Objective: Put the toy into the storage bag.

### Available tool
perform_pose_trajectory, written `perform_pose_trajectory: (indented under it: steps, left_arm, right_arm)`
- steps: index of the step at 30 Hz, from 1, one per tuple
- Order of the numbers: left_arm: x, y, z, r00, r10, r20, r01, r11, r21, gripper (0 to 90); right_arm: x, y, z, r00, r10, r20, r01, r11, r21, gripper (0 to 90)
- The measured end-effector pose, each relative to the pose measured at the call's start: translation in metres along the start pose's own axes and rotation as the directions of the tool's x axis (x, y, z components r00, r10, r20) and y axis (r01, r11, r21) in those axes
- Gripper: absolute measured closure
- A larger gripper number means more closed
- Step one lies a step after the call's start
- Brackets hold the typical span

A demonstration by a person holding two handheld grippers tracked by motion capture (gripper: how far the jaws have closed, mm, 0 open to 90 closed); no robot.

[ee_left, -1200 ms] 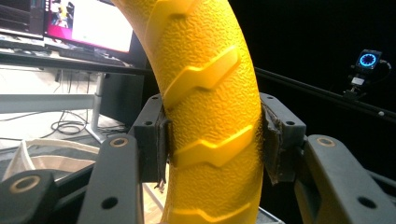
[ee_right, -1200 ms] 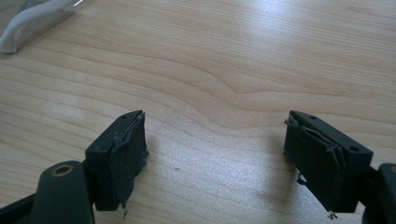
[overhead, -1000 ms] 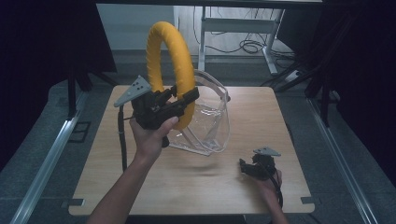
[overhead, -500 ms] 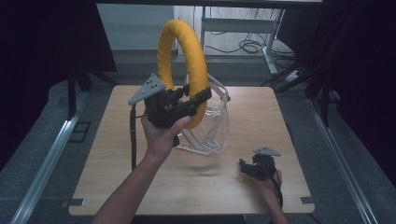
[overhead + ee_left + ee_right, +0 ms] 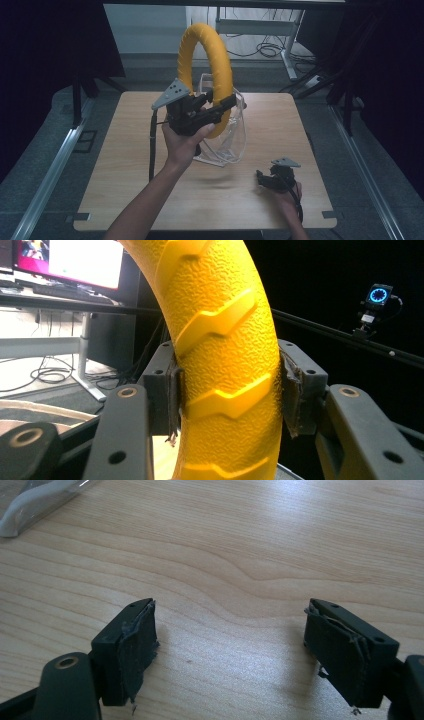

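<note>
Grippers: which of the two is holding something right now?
The left gripper, raised above the table, its jaws clamped on the yellow ring. The right gripper sits low near the table's front edge, jaws apart with nothing between them.

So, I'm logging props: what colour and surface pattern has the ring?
Yellow ring, pebbled, with raised chevron-like ridges; clearest in the left gripper view.

yellow ring (image 5: 225, 365) pebbly matt rubber w/ ridges; table (image 5: 260, 545) smooth pale wood; bag (image 5: 235, 135) clear glossy plastic.
</note>
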State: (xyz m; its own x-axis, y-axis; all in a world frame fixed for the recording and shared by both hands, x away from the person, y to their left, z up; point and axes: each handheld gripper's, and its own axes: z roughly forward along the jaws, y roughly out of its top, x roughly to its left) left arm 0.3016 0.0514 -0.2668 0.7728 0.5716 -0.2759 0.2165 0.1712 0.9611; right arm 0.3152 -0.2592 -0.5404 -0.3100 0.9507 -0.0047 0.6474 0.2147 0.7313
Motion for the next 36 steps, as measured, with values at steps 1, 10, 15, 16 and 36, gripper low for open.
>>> perform_pose_trajectory:
  steps: [1, 10, 15, 16, 36]
  left_arm:
    - [0.000, 0.000, 0.001, 1.0000, 0.000, 0.000, 0.000, 1.0000, 0.002, 49.9]
    - [-0.006, -0.003, 0.013, 0.9998, 0.007, 0.021, -0.007, 0.9999, 0.011, 49.9]
    - [-0.007, -0.004, 0.019, 0.9995, 0.003, 0.032, -0.004, 0.9999, 0.017, 49.9]
    - [-0.008, -0.005, 0.021, 0.9994, 0.001, 0.035, -0.002, 0.9999, 0.016, 49.9]
    - [0.004, -0.020, 0.049, 0.9988, -0.031, 0.039, 0.029, 0.9991, 0.030, 49.9]
  right_arm:
    - [0.000, 0.000, 0.000, 1.0000, 0.000, 0.000, 0.000, 1.000, 0.000, 21.3]
    - [0.000, 0.000, 0.000, 1.0000, -0.001, 0.000, 0.001, 1.000, 0.000, 21.4]
    - [0.000, 0.000, 0.000, 1.0000, -0.001, 0.000, 0.001, 1.000, 0.000, 21.4]
    - [0.000, 0.000, 0.000, 1.0000, -0.001, 0.000, 0.001, 1.000, -0.001, 21.4]
    - [0.000, 0.000, 0.000, 1.0000, -0.003, 0.001, 0.003, 1.000, -0.001, 21.5]
